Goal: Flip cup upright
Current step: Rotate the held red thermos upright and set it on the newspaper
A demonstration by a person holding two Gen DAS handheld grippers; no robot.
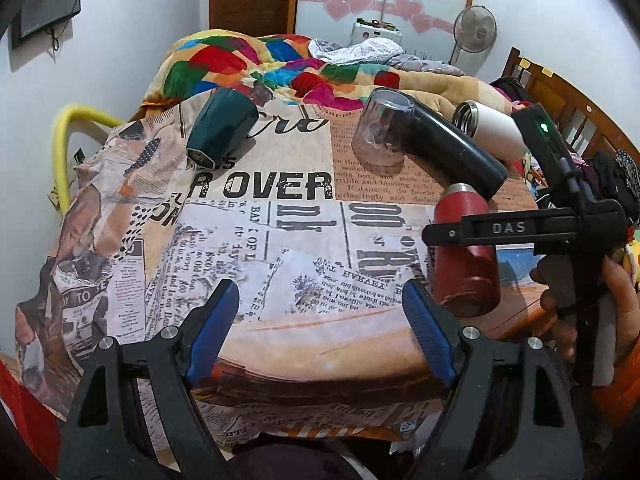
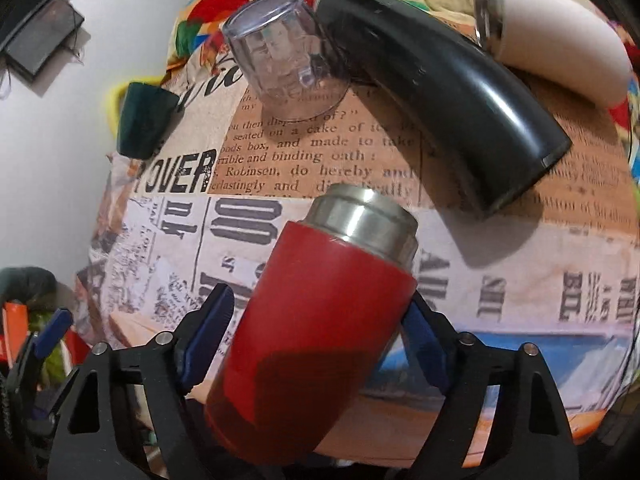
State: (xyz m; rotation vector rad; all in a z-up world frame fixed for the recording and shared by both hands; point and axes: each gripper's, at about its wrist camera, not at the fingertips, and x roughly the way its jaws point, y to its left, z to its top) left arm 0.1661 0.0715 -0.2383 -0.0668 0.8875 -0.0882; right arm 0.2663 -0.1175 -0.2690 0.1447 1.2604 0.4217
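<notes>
The left gripper (image 1: 320, 320) hovers with fingers spread, holding nothing. The right gripper (image 2: 316, 336) pinches the red steel-necked flask (image 2: 320, 320), tilted above the newspaper-print surface (image 2: 520, 280); a loose pinch could let it slip. Five vessels: dark green cup (image 1: 222, 130), clear tumbler (image 1: 384, 128), black flask (image 1: 456, 148), white flask (image 1: 492, 128), red.
</notes>
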